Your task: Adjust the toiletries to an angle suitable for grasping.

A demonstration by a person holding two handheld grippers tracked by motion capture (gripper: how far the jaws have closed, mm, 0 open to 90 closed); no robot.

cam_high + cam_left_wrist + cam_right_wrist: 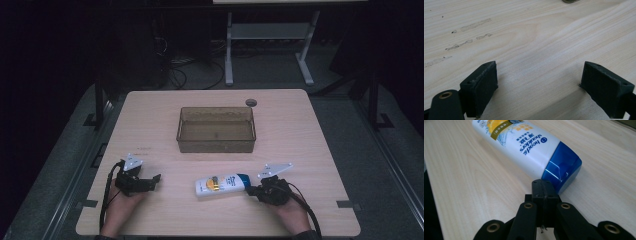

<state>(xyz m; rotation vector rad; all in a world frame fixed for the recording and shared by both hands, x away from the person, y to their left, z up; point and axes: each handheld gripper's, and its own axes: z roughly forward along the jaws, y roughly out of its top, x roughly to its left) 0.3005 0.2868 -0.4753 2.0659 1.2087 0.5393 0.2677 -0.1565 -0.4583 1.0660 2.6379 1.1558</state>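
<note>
right gripper (544, 188) jaws closed, empty, nosing bottle (524, 147) cap | left gripper (536, 82) wide open, idle over counter (536, 37) | next, probably: open up, grab bottle

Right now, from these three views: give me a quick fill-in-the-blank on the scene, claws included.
1. The bottle lies on its ___.
2. Its cap is ___.
3. The left claw is ___.
4. The right claw, by the cap, is ___.

Missing: side; blue; open; shut
</note>
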